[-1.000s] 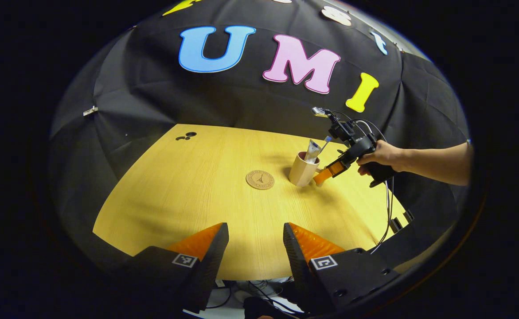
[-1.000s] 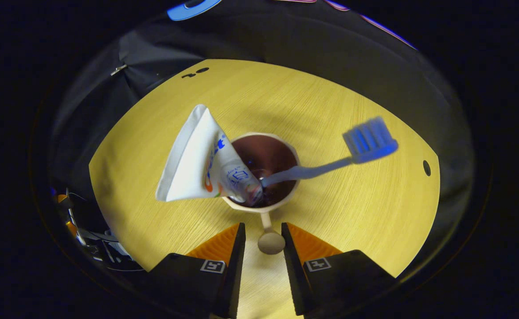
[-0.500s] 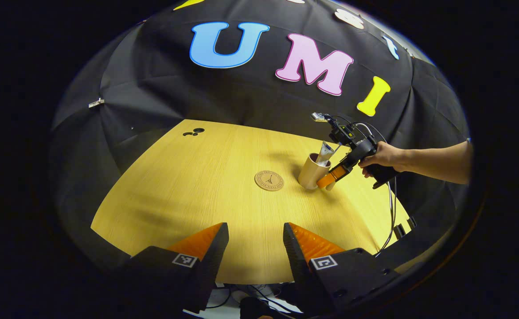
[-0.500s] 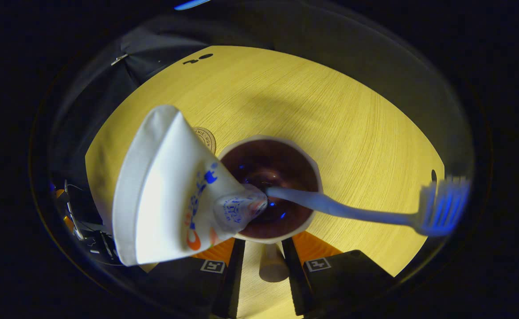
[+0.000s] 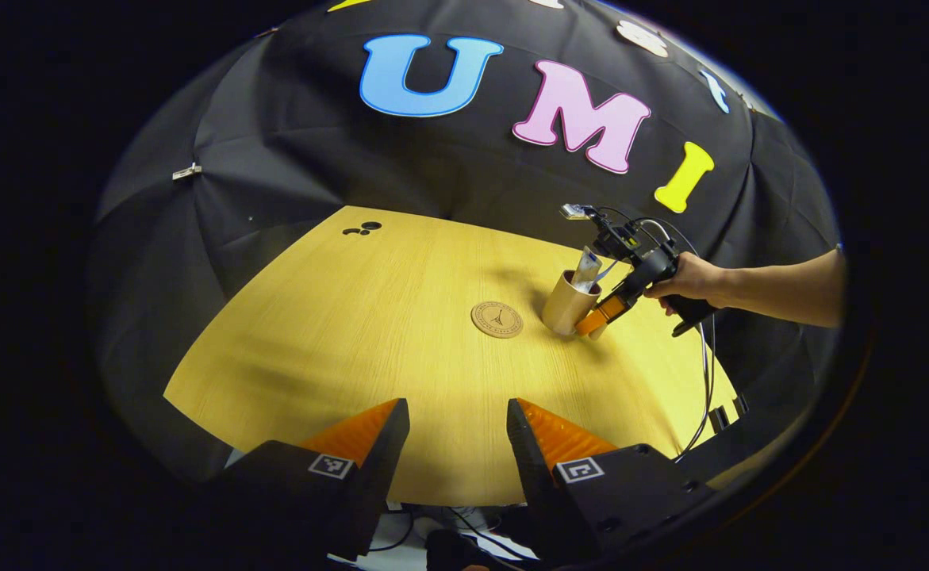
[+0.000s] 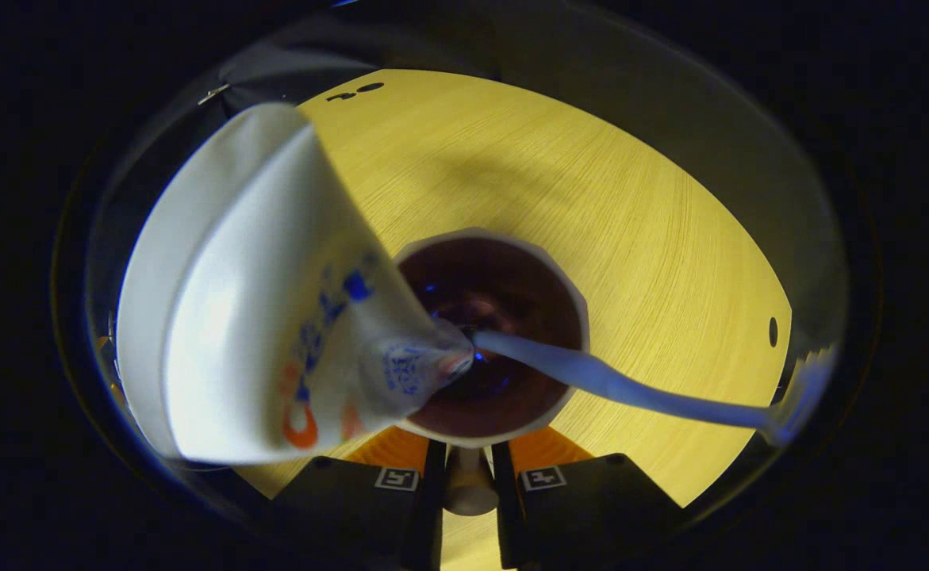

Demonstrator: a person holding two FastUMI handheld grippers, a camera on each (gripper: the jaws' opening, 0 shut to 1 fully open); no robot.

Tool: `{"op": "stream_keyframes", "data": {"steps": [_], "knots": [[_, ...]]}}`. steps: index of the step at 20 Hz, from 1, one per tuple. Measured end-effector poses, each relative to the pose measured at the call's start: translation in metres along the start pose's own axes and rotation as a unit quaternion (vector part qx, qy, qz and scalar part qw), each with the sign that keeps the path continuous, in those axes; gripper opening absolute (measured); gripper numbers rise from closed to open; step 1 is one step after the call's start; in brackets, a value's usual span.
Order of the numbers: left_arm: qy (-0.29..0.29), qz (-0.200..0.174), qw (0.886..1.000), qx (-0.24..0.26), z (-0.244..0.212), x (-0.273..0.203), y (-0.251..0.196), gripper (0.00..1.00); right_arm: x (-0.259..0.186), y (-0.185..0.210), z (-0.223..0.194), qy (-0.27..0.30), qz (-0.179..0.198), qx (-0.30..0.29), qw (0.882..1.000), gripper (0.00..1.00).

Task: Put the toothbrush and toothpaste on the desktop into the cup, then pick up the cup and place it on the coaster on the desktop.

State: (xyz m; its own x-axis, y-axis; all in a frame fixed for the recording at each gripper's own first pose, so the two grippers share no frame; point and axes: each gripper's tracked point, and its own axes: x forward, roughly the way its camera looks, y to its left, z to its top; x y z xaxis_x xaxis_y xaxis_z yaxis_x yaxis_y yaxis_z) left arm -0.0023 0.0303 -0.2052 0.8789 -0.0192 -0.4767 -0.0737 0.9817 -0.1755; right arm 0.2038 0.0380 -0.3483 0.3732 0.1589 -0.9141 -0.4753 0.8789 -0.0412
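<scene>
The cup (image 6: 492, 333), a tan cylindrical mug with a dark inside and a small peg-like handle, stands on the yellow wood-grain worktop (image 5: 369, 333) just right of the round cork coaster (image 5: 497, 319), near it but apart. Both smaller items are already in it: the white squeezed toothpaste tube (image 6: 274, 309) leans out over the left rim, and the slim blue toothbrush (image 6: 615, 385) slants out to the right, its head blurred at the edge of the right gripper view.

Over the past second the right claw (image 6: 470, 476) has slid in toward the cup, and its fingers have narrowed onto the handle (image 6: 470, 485), which now sits clenched between them. A second ago the jaws stood wider with the handle loose between them. That suggests the filling is done and the lift is about to begin; the cup looks not yet raised.

The left claw (image 5: 458, 436) hangs released and empty above the near edge of the worktop, well apart from the cup.
</scene>
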Motion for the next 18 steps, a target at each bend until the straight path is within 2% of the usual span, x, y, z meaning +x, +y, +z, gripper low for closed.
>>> {"op": "stream_keyframes", "data": {"steps": [5, 10, 14, 15, 16, 18], "knots": [[-0.001, 0.001, 1.0, 0.0, 0.002, -0.003, 0.002, 0.78, -0.003, 0.002, 0.0, -0.012, -0.008, -0.027, 1.0, 0.3], [-0.006, 0.003, 1.0, -0.003, 0.001, -0.008, 0.009, 0.78, -0.013, 0.032, 0.02, -0.042, 0.022, -0.009, 0.999, 0.3], [-0.01, 0.006, 1.0, -0.006, 0.001, -0.016, 0.021, 0.78, -0.018, 0.056, 0.038, -0.047, 0.032, -0.028, 0.998, 0.29], [-0.011, 0.008, 1.0, -0.006, 0.0, -0.018, 0.024, 0.78, -0.018, 0.062, 0.042, -0.046, 0.034, -0.031, 0.998, 0.24], [-0.012, 0.009, 1.0, -0.008, -0.001, -0.02, 0.028, 0.78, -0.016, 0.068, 0.046, -0.045, 0.037, -0.035, 0.998, 0.29], [-0.014, 0.013, 1.0, -0.011, -0.002, -0.025, 0.037, 0.78, -0.013, 0.081, 0.051, -0.043, 0.042, -0.041, 0.997, 0.29]]}}
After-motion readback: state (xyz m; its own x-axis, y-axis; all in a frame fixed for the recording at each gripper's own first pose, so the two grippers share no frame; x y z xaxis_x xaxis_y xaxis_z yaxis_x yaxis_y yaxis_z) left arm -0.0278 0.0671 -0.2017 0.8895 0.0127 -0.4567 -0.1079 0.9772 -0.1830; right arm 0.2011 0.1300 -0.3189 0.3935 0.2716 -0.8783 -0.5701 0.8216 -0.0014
